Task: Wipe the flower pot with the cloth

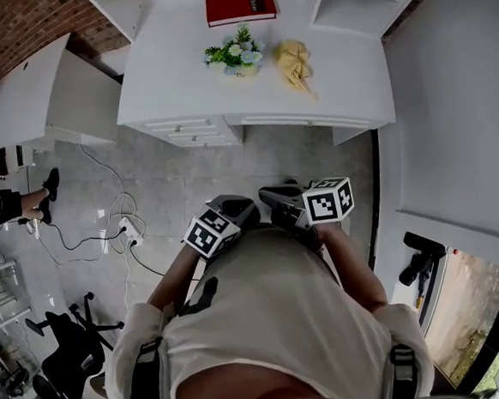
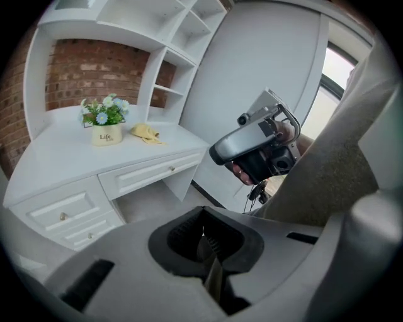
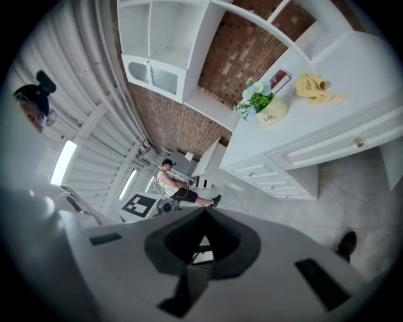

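Standing well apart from the white desk [image 1: 168, 80], which fills the top of the head view, the person holds both claws low at the frame's centre, in front of the torso. At the far left edge another person [image 1: 4, 205] sits with legs stretched out, and cables [image 1: 114, 227] trail over the grey floor toward the middle.

On the desk, from left to right, a red book [image 1: 240, 5] lies at the back. The flower pot [image 1: 233, 66], cream-coloured with white and blue blooms, stands upright in front of it. The yellow cloth [image 1: 295, 62] lies crumpled just beside the pot on its right, and the two are not touching.

The left claw [image 1: 247, 210] sits left of centre. Its own view shows its jaws pressed together with nothing between them, and the pot and cloth small at upper left.

The right claw [image 1: 267, 192] is just beside it and points the same way. Its jaws are likewise closed and empty, and in its view the pot and cloth show at upper right.

Neither claw is anywhere near the pot or cloth.
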Tool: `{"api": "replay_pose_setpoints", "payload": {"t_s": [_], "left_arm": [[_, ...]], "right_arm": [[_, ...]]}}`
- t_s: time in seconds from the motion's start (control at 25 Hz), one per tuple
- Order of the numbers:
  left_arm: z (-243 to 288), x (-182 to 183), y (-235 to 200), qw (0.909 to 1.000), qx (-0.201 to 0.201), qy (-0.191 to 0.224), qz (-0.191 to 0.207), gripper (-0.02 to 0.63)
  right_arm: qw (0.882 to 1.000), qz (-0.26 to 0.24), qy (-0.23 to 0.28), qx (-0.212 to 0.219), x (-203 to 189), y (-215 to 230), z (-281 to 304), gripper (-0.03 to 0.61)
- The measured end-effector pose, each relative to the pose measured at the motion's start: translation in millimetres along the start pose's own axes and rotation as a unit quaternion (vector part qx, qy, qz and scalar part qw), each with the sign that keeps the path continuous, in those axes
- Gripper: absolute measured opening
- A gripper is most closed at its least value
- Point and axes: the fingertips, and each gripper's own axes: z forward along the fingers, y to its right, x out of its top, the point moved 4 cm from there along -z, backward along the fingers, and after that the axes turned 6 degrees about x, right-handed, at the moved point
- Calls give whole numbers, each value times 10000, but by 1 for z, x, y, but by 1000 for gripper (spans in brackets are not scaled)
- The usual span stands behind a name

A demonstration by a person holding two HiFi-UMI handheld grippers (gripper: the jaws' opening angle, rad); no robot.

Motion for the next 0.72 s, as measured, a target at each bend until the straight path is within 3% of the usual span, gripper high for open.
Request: {"api": "replay_pose_setpoints", "payload": {"t_s": [0.16, 0.44, 0.6, 0.72], "left_arm": [[25, 28, -1, 9993, 120, -226, 268, 21], [72, 81, 5, 9982, 321, -326, 376, 21], [88, 100, 7, 9981, 520, -278, 156, 21], [87, 106, 7, 9971, 675, -216, -269, 21]], "right_arm": [[9994, 23, 320, 99, 27, 19, -33, 11], [9989, -55, 377, 267, 70, 50, -87, 11], [9990, -142, 361, 237, 87, 70, -110, 11], [9976, -607, 331, -57, 105, 83, -123, 11]]}}
